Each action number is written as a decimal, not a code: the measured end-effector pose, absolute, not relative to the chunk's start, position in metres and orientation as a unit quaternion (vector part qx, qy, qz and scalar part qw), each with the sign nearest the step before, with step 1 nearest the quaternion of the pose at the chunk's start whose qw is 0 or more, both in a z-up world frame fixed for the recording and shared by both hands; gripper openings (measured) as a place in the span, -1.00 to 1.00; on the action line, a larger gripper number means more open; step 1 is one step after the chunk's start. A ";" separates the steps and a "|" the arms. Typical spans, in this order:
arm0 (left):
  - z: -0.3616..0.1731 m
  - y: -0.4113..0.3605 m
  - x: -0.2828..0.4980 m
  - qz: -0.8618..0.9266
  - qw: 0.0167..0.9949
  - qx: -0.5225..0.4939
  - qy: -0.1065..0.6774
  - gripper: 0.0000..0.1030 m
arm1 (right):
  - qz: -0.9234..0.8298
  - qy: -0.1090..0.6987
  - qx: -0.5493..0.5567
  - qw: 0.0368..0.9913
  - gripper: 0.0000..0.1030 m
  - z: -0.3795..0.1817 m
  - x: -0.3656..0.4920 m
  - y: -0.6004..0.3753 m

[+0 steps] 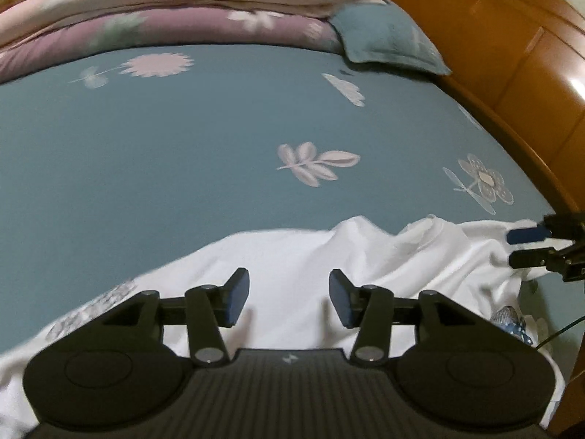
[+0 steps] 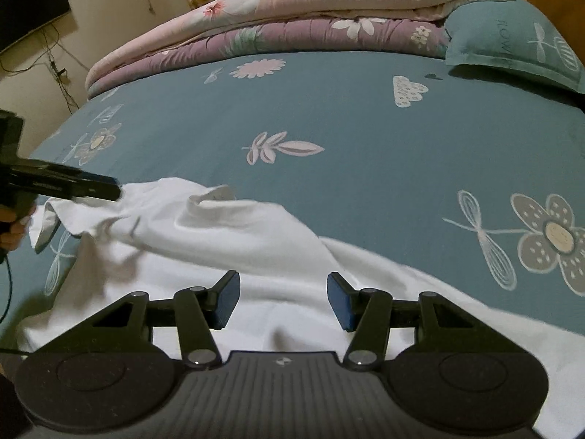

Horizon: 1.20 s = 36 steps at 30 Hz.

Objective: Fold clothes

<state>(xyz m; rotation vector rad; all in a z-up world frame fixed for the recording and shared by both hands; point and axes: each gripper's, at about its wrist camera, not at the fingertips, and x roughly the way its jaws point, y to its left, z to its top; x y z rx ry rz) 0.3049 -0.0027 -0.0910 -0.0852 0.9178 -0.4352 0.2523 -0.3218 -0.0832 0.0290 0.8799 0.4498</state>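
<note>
Two grippers, both with jaws apart and nothing pinched between the blue pads. The left gripper (image 1: 289,301) hangs over the near part of the crumpled white cotton garment (image 1: 292,256), fingers spread either side of bare cloth, not pressing it. The right gripper (image 2: 283,301) does the same on its side, jaws parted above a smooth white stretch, so neither has a hold right now. My read: both are lined up to pick fresh grab points, which is why they sit low and angled down at the fabric. The garment lies bunched along the near edge of the bed, one ridge humped up in the middle, a loose corner trailing off to the left in the right wrist view. It rests on the teal bedsheet with pale flower prints (image 2: 365,117), flat and bare beyond, good folding room. Further back, folded pink and mauve floral quilts (image 2: 292,11) stack beside a teal pillow (image 2: 512,40), with the orange wooden headboard (image 1: 512,36) behind.
</note>
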 end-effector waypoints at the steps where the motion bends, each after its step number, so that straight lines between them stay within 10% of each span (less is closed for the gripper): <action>1: -0.094 -0.010 0.310 -0.217 0.871 -0.039 0.440 -0.06 | 0.218 0.421 0.012 0.880 0.15 -0.084 0.257 -0.317; 8: -0.125 -0.032 0.321 -0.248 0.848 -0.064 0.464 -0.06 | 0.202 0.414 -0.011 0.887 -0.38 -0.091 0.303 -0.294; 17: -0.148 -0.008 0.304 -0.235 0.830 -0.124 0.491 0.03 | 0.212 0.463 -0.019 0.860 -0.44 -0.128 0.348 -0.279; 33: -0.130 -0.005 0.275 -0.234 0.829 -0.114 0.495 0.15 | 0.255 0.461 0.054 0.848 -0.34 -0.112 0.270 -0.296; 36: -0.124 -0.008 0.280 -0.244 0.836 -0.099 0.482 0.26 | 0.293 0.450 0.103 0.837 -0.08 -0.102 0.291 -0.294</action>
